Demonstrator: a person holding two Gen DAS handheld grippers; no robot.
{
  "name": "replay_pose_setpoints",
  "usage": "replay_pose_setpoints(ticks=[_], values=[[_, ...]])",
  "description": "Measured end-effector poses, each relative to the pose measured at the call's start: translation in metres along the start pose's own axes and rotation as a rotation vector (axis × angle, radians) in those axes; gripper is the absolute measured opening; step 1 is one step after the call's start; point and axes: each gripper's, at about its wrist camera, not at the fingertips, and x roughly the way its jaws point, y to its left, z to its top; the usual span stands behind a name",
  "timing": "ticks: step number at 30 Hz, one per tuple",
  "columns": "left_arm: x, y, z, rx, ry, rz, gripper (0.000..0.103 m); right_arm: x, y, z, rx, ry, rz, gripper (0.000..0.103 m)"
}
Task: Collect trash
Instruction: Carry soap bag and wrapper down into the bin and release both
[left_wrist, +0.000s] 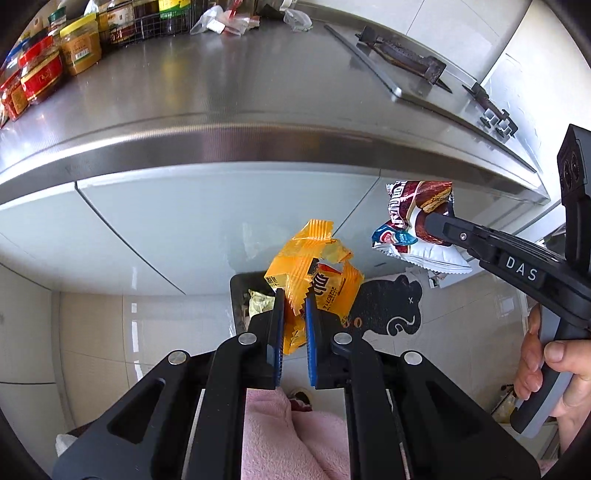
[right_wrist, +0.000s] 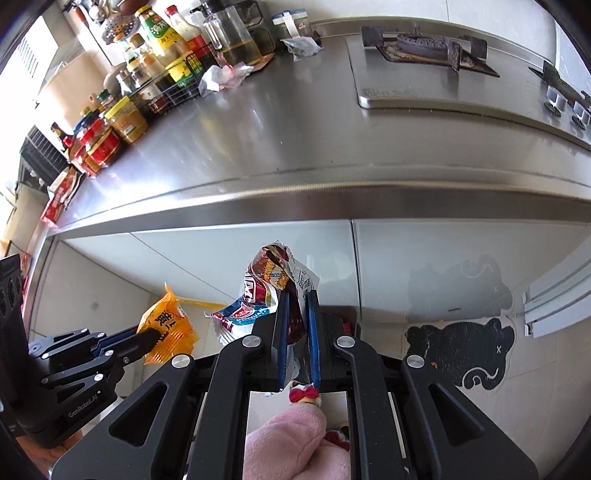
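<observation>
Left wrist view: one left hand-held gripper (left_wrist: 294, 295), jaws clamped on one crumpled orange wrapper (left_wrist: 312, 266), was held out past the front edge of the steel desk (left_wrist: 221, 96) and above the floor, directly over one dark bin (left_wrist: 242, 295) that already held one pale wrapper (left_wrist: 260, 302); the placement read as staging for a drop into it. One right hand-held gripper (left_wrist: 430, 221), carried by one visible hand (left_wrist: 550, 373), was pinched shut on one brown-and-white snack packet (left_wrist: 413, 221), held in the air beside the orange piece, likely bound for the same bin. Two bits of clear plastic litter (left_wrist: 221, 24) remained at the back of the desk, uncollected. One black cat-shaped mat (left_wrist: 388, 306) lay on the floor. Right wrist view: the right hand-held gripper (right_wrist: 297, 295) was closed on the snack packet (right_wrist: 273, 280), whose body stuck up between the blue pads; the left hand-held gripper (right_wrist: 157, 334) gripped the orange wrapper (right_wrist: 168, 325) low at left. Clear litter on the desk (right_wrist: 406, 147) again counted two: one crumpled piece (right_wrist: 221, 77) by the wire rack, one (right_wrist: 301, 46) nearer the stove. The bin was not in sight here.
</observation>
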Motion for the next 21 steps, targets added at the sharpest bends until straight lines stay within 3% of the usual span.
replay_pose_setpoints(ticks=[21], values=[[0.169,0.033,-0.05,-0.101,0.258,-0.014,0.009,0.158,-0.045,-0.057,0.106,0.247,-0.052,0.011]])
